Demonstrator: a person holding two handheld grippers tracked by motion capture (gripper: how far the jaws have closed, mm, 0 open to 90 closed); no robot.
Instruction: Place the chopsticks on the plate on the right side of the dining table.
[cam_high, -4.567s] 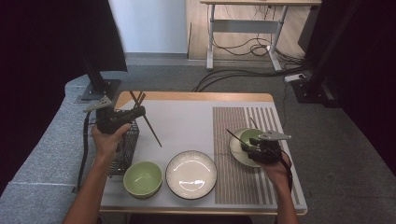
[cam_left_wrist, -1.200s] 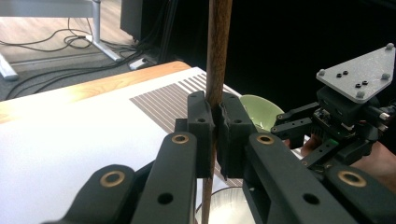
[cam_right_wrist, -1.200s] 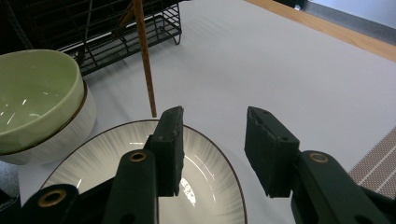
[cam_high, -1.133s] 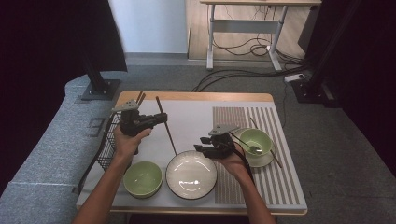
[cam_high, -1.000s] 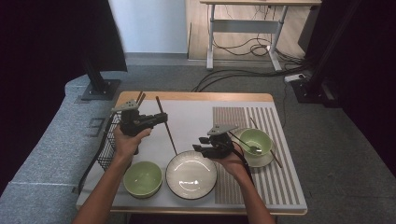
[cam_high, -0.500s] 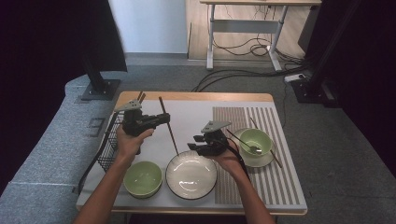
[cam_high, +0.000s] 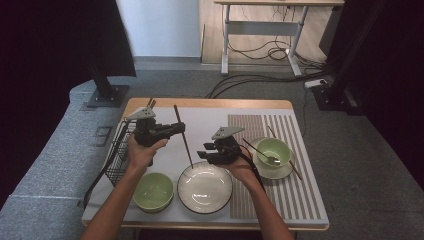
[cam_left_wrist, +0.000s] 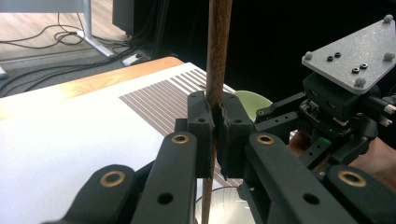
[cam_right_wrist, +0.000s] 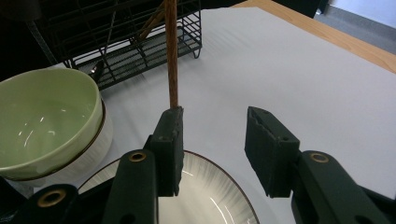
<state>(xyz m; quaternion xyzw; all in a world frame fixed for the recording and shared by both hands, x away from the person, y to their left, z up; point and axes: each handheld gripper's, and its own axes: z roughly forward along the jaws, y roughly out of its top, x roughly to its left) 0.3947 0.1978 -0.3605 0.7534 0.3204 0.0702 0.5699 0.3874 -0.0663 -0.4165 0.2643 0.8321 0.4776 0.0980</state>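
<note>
Two bare forearms enter from the bottom of the high view, no sleeves visible. Each hand carries a black gripper: left gripper (cam_high: 176, 128), right gripper (cam_high: 202, 153). Each has a grey three-cornered plate with dark screws, brass-ringed jaw pivots and a trailing black cable.

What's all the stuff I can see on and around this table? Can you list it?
chopstick: one, brown, clamped in the left gripper, lower tip near the plate
plate: one, white, dark rim, front centre
green bowl: one, front left
bowl on saucer: one, green, right, on the striped mat, spoon inside
wire rack: one, black, left edge
striped mat: one, brown and white, right side
table: one, wooden edge
left gripper: black, shut on the chopstick
right gripper: black, jaws apart, beside the chopstick
</note>
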